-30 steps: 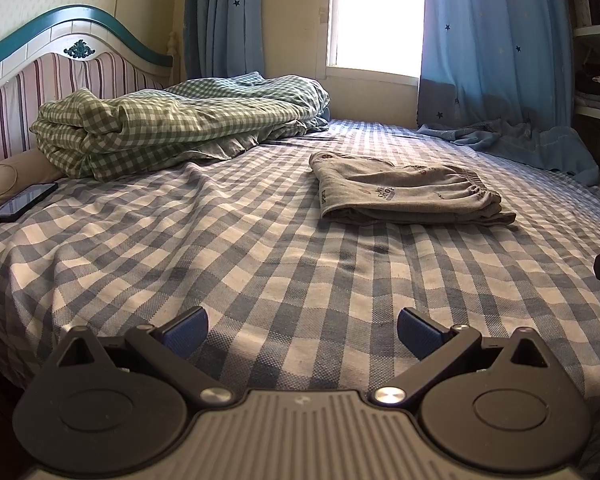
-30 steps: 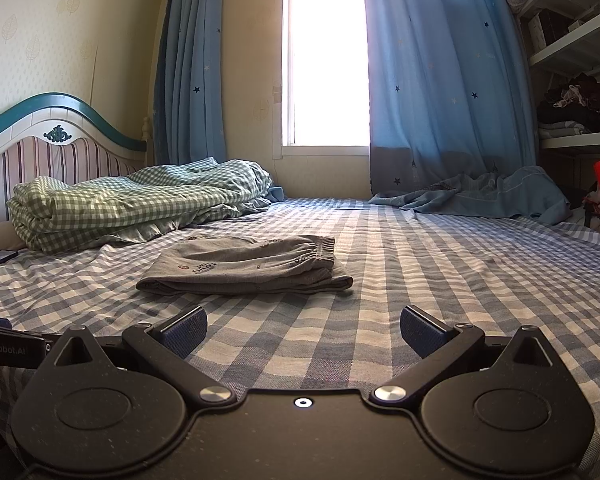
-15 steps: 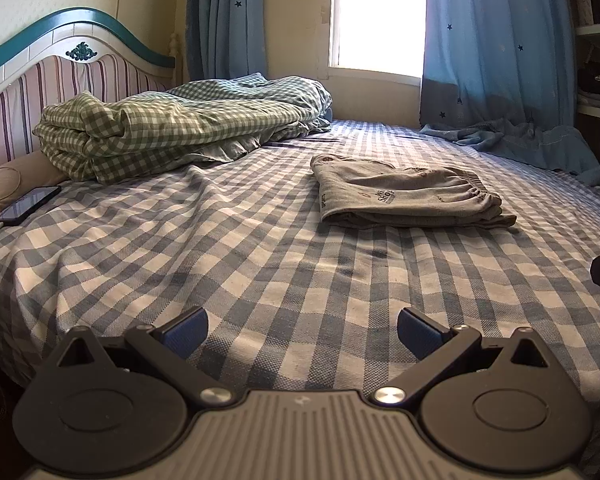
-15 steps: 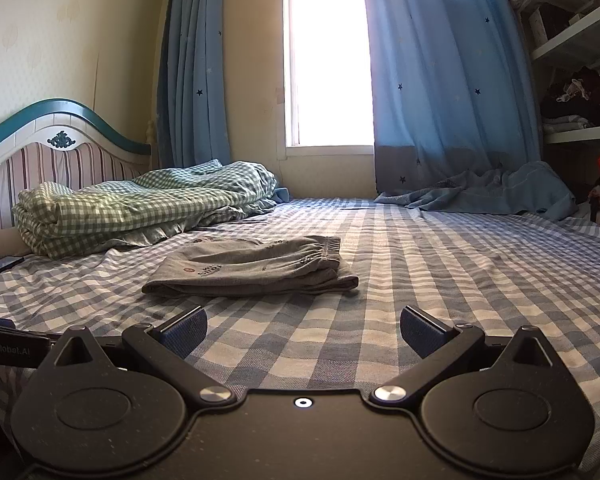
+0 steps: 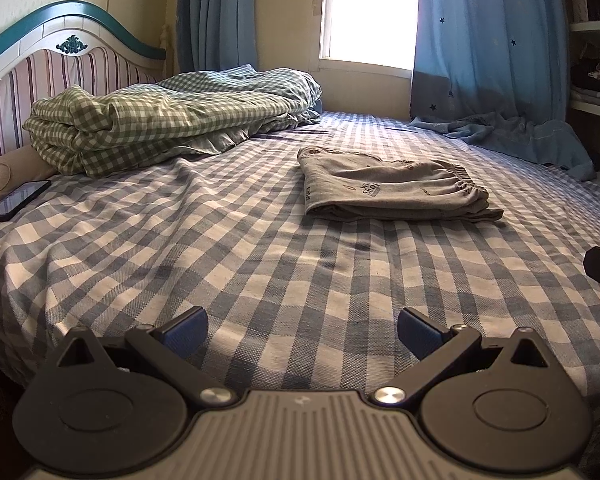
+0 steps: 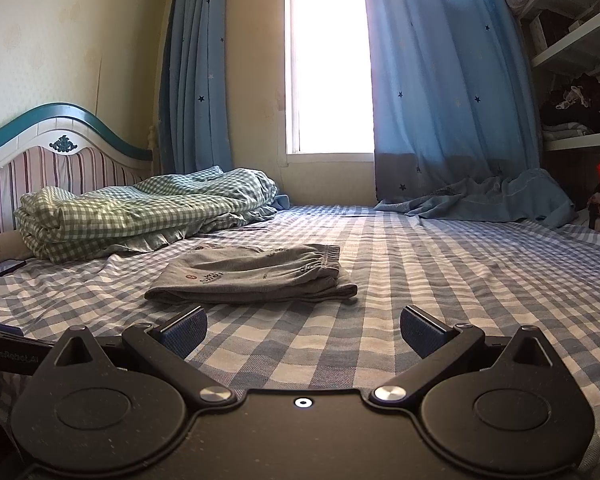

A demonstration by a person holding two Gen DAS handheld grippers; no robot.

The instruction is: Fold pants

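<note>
Pants (image 5: 396,192), grey with small printed marks, lie folded in a flat bundle on the bed (image 5: 228,264), waistband end toward 3 o'clock. In the left wrist view they sit at about 1 o'clock from the left gripper (image 5: 302,330); in the right wrist view they sit at 11 o'clock, near the right gripper (image 6: 303,330). Nothing touches them.

Left gripper: jaws wide apart, empty, low over the checked sheet at the near edge of the bed. Right gripper: jaws wide apart, empty, also low over the sheet. A dark part of the right gripper shows at 3 o'clock in the left view; a dark bar of the left one at 9 o'clock in the right view.

Quilt (image 5: 164,120), green check, folded in a heap at 11 o'clock against the headboard (image 5: 60,64). Phone (image 5: 18,200) lies flat at 10 o'clock, near the quilt, screen dark. Curtains (image 6: 448,80) flank the bright window (image 6: 328,60) at 12 o'clock; the right curtain's hem pools on the far edge of the bed. Shelves (image 6: 580,52) at 2 o'clock hold clothes.
</note>
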